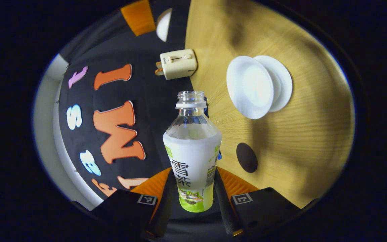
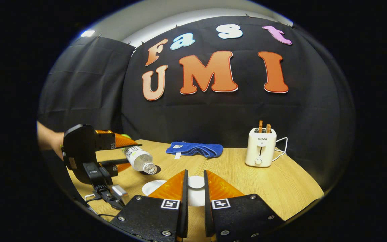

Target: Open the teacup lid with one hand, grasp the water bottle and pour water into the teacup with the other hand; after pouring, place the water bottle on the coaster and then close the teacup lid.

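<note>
The left hand-held gripper [image 1: 193, 188] clamps the uncapped water bottle [image 1: 192, 158] at its labelled body. In the right gripper view the bottle is tipped mouth-down near the worktop [image 2: 281, 188]. The right hand-held gripper [image 2: 194, 188] has its fingers narrowed on the white teacup lid [image 2: 196, 182], though whether they press on it I cannot tell. Beyond lie the teacup [image 1: 259, 86], seen tilted in the left gripper view, and the dark coaster [image 1: 246, 157]. Farther back stand a toaster [image 2: 260, 151] and a blue cloth [image 2: 195, 149].

The mouth hangs well apart from the cup, so water may spill onto the wood. The left gripper view shows the coaster; the right gripper view shows the bottle's tilt.
</note>
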Demonstrator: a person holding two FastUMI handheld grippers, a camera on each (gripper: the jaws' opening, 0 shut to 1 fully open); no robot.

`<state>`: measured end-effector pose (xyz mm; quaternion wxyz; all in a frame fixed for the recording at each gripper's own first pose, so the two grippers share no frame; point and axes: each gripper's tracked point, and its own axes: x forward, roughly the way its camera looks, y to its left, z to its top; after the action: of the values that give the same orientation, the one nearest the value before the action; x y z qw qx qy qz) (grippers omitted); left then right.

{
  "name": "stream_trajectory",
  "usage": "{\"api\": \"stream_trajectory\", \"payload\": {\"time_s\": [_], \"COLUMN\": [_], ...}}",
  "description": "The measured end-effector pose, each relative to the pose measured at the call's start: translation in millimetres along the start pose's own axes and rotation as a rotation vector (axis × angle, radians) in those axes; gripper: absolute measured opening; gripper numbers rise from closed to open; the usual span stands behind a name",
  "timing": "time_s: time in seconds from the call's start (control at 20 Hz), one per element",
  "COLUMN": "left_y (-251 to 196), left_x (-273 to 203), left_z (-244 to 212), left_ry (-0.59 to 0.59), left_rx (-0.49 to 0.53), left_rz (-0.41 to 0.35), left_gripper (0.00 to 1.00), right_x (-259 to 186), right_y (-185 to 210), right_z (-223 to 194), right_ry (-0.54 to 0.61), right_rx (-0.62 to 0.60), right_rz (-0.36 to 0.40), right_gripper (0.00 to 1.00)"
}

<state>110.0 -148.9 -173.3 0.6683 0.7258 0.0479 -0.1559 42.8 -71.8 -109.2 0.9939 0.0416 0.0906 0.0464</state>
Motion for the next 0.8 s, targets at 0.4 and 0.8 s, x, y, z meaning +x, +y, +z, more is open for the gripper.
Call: {"api": "stream_trajectory", "payload": {"time_s": [0.4,0.8], "left_y": [31.7,48.7], "left_x": [-1.6,6.7], "left_z": [-24.1,-52.7], "left_ry": [-0.021,-0.051], "left_rx": [-0.532,-1.038], "left_rz": [0.196,0.266], "left_gripper": [0.64,0.65], "right_x": [9.5,25.4], "right_y": [9.2,29.9], "right_z": [3.9,8.4], "right_ry": [-0.006,-0.007], "right_rx": [0.040,0.013], "right_rz": [0.015,0.038], "right_gripper": [0.20,0.20]}}
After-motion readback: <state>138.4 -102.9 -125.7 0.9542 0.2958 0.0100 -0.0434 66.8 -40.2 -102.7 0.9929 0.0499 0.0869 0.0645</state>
